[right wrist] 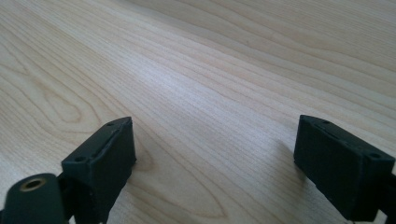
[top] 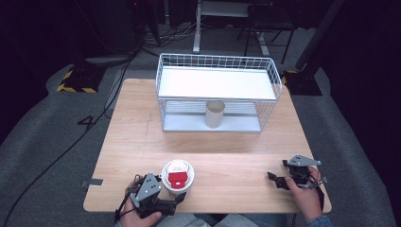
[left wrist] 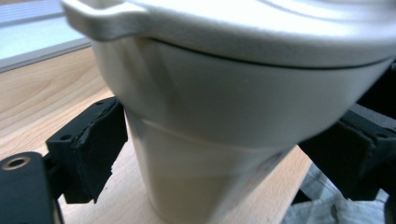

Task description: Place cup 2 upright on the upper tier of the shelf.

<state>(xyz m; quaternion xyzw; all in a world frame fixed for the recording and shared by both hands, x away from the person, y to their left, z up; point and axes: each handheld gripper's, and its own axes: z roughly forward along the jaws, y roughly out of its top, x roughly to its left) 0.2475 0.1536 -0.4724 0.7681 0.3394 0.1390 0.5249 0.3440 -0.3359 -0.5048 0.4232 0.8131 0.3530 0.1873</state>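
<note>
A white lidded cup (top: 177, 176) with a red label on its lid stands near the table's front edge, left of centre. My left gripper (top: 171, 188) reaches in from the cup's near left, and its black pads (left wrist: 93, 149) press against the cup's cream body (left wrist: 210, 116) just below the lid, one on each side. My right gripper (top: 278, 170) is held at the front right of the table. Its jaws stand wide apart over bare wood (right wrist: 215, 93), with nothing between them.
A white wire rack (top: 216, 82) with two tiers stands at the back of the wooden table (top: 142, 137). A plain beige cup (top: 214, 114) sits on the rack's lower tier. Dark stands and cables lie on the floor beyond.
</note>
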